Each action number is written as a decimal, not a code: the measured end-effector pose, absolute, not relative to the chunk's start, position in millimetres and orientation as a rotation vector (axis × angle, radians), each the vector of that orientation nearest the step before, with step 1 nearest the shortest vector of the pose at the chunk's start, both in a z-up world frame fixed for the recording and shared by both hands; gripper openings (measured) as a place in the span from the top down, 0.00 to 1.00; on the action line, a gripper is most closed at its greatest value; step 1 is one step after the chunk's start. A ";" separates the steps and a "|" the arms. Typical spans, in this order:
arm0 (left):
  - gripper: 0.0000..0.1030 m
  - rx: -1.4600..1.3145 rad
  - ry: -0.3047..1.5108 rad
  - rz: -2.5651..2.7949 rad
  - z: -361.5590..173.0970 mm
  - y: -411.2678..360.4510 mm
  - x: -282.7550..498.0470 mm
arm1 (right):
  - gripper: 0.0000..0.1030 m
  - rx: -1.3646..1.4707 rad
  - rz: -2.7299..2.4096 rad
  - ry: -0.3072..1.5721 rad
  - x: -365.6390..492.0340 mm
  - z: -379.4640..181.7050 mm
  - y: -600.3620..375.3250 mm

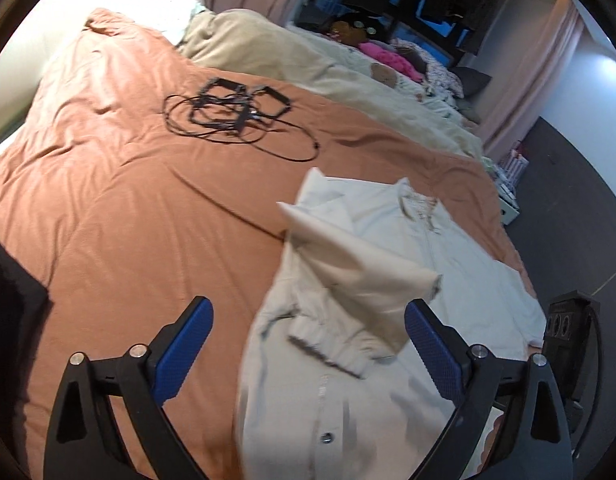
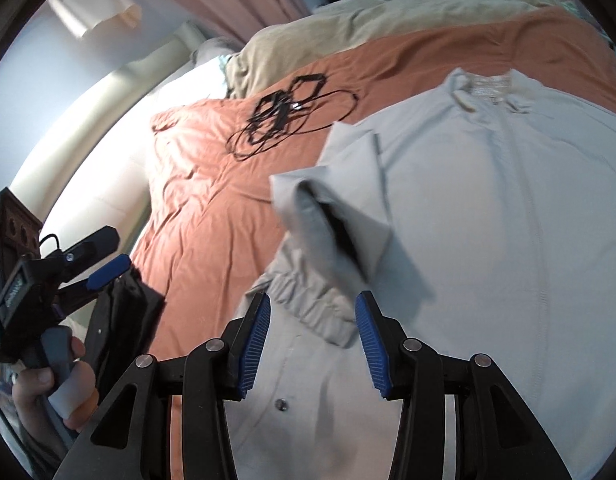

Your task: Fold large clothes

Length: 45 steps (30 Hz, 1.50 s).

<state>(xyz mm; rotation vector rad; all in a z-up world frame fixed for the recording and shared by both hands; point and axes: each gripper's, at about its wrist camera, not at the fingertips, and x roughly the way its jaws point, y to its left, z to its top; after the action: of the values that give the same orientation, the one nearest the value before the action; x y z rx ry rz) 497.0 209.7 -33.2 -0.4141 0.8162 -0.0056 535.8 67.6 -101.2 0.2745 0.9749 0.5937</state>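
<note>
Rust-orange bedding [image 1: 120,208] covers the bed and fills the left and centre of the left wrist view, rumpled but bare apart from a tangle of black cable [image 1: 236,114] lying in the upper middle. Beyond it, toward the upper right, a beige duvet [image 1: 276,52] is heaped along the bed's far side, with pink curtains [image 1: 532,80] and a dark floor [image 1: 568,216] past the bed's right edge.

A pale jacket [image 1: 420,264] lies spread front-up in the lower right of that view, collar toward the upper right, its right hem close to the edge of the bed. One sleeve [image 1: 348,276] is folded in across the chest, its gathered cuff [image 1: 328,352] lying on the front near a snap button [image 1: 327,436]; the sleeve is blurred.

Left tongs [image 1: 308,344] stand wide apart, one blue pad over the orange bedding and the other over the jacket, gripping nothing.

In the right wrist view the jacket [image 2: 488,208] fills the centre and right, the cable [image 2: 284,120] sits upper centre, and orange bedding runs open down the left of the garment. Right tongs [image 2: 312,340] are moderately open and empty, with the cuff [image 2: 308,308] between and just beyond the pads. At the lower left edge a hand [image 2: 48,392] holds the other gripper clear of the jacket.
</note>
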 end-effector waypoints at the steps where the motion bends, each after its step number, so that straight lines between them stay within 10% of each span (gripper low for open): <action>1: 0.14 -0.418 0.826 0.007 -37.6 218.7 495.1 | 0.56 0.262 0.601 0.983 537.0 -104.2 77.3; 15: 0.58 -0.451 0.932 0.070 -97.8 281.3 487.1 | 0.43 -0.109 0.503 1.074 571.9 -174.3 184.9; 20: 0.58 -0.470 0.960 0.079 -113.3 286.2 490.5 | 0.44 -0.265 0.437 1.087 575.7 -201.1 198.1; 22: 0.58 -0.473 0.965 0.080 -116.1 285.7 492.2 | 0.67 -0.291 0.430 1.061 575.1 -198.7 195.9; 27: 0.58 -0.473 0.973 0.074 -119.9 277.1 502.4 | 0.83 -0.165 0.480 1.043 580.1 -172.0 159.6; 45: 0.58 -0.381 1.028 0.009 -134.7 201.6 559.9 | 0.85 0.144 0.371 0.868 586.7 -65.6 -22.7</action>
<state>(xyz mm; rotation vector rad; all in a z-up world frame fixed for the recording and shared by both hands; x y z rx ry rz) 559.9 201.6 -134.7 -0.3813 1.0283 0.0094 586.7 -22.7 -65.6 0.1444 0.8680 0.3708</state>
